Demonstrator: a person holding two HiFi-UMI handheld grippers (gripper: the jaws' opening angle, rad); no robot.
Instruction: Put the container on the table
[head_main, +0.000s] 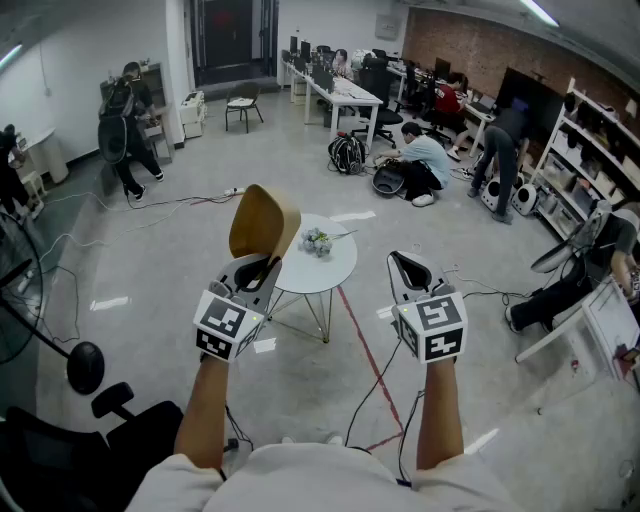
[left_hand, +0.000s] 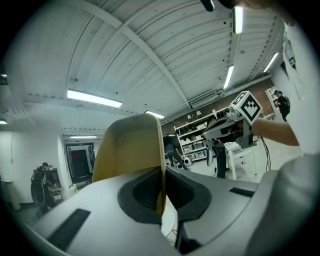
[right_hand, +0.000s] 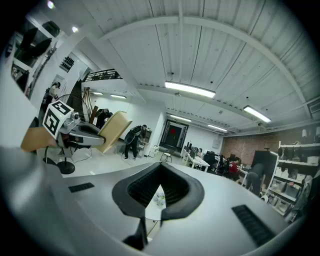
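A tan, open-topped container (head_main: 264, 222) is held up in the air by one thin wall, with my left gripper (head_main: 260, 270) shut on it. It hangs tilted over the near left edge of a small round white table (head_main: 335, 272). In the left gripper view the container (left_hand: 131, 150) rises above the left gripper (left_hand: 161, 200), its wall pinched between the dark pads. My right gripper (head_main: 413, 272) is to the right of the table, shut with nothing in it. The right gripper view shows the right gripper (right_hand: 159, 187) closed, and the container (right_hand: 114, 131) at the left.
A small grey-green bunch (head_main: 317, 241) lies on the tabletop. A red tape line (head_main: 365, 350) and cables cross the floor below the table. A black office chair (head_main: 90, 420) stands at the lower left. People, desks and shelves fill the back and right of the room.
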